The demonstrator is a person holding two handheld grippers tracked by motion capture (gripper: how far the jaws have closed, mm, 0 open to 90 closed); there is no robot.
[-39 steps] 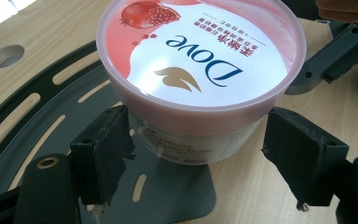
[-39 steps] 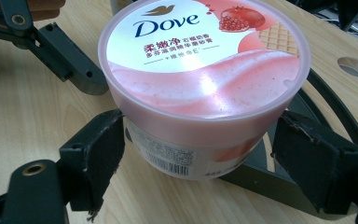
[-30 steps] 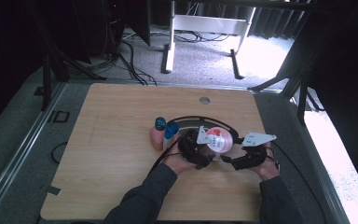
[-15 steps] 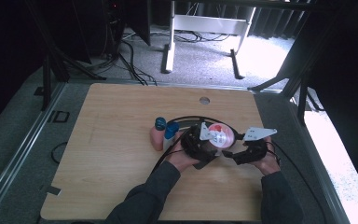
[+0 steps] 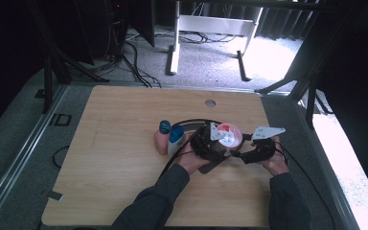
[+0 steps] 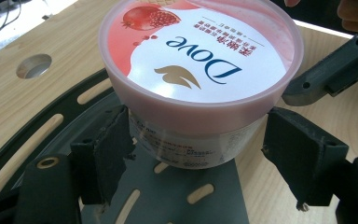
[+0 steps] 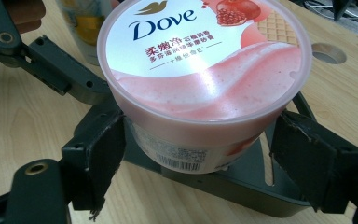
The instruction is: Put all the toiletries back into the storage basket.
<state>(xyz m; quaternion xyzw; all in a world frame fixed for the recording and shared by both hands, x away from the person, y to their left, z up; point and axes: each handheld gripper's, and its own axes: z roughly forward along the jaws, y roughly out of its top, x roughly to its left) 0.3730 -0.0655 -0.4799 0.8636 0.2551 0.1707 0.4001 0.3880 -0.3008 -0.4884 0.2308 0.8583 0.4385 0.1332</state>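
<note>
A pink Dove jar [image 5: 227,135] with its lid on stands upright near the table's front right, between my two grippers. In the left gripper view the jar [image 6: 200,70] sits between the jaws of my left gripper [image 6: 193,140], whose pads press its clear lower wall under the lid. A dark slotted plate [image 6: 177,196] lies beneath it. In the right gripper view my right gripper [image 7: 200,144] straddles the same jar [image 7: 205,60] from the opposite side, with narrow gaps between pads and wall. The high view shows the left gripper [image 5: 206,143] and right gripper [image 5: 254,151] facing each other.
A pink bottle with a dark blue cap [image 5: 163,136] and a white tube with a blue cap [image 5: 176,136] stand just left of the left hand. A round hole [image 5: 210,102] lies in the wooden table [image 5: 115,158] behind the jar. Cables trail around the grippers.
The jar and the left gripper have shifted slightly away from the person. The right gripper has closed in on the jar from the right.
</note>
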